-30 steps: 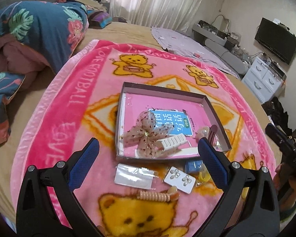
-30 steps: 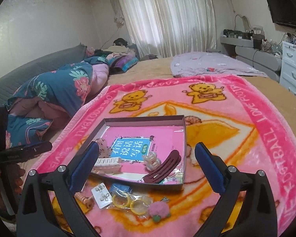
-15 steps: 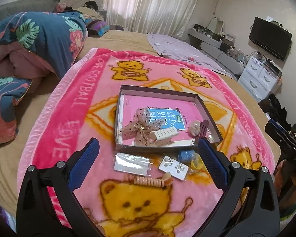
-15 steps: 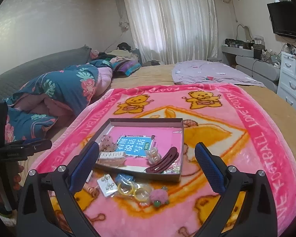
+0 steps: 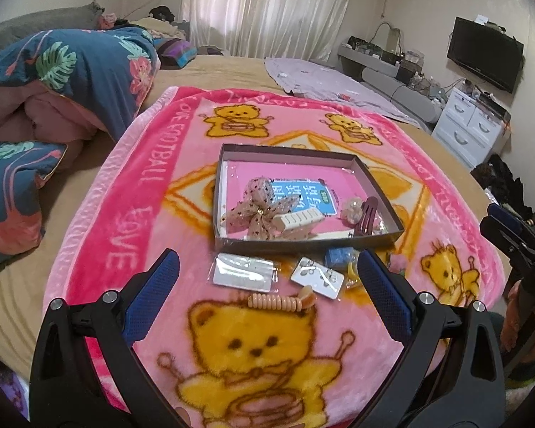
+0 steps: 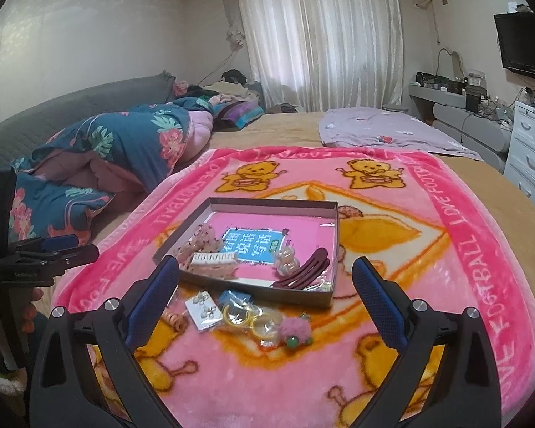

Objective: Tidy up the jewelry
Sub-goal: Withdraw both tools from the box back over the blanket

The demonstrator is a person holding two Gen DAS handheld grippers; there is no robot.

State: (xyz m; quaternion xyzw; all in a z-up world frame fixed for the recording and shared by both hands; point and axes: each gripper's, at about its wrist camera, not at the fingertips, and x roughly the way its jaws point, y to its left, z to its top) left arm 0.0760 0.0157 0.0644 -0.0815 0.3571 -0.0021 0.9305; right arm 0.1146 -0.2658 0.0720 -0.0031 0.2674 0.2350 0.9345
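Just in front of the shallow brown cardboard tray (image 5: 305, 244), on the pink bear-print fleece blanket (image 5: 125, 214), lay the peach spiral hair tie (image 5: 280, 301), long axis crosswise, centred ahead of the wide-spread, empty left gripper (image 5: 267, 287). Farther off to the tie's right hovered the right gripper (image 6: 265, 294), equally wide and empty.

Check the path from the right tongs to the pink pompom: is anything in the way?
Nothing visible blocks it. The right tongs are open above the blanket, and the pompom lies between them, outside the box. The yellow rings in clear wrap lie right beside its left side, so a wide grab could catch them.
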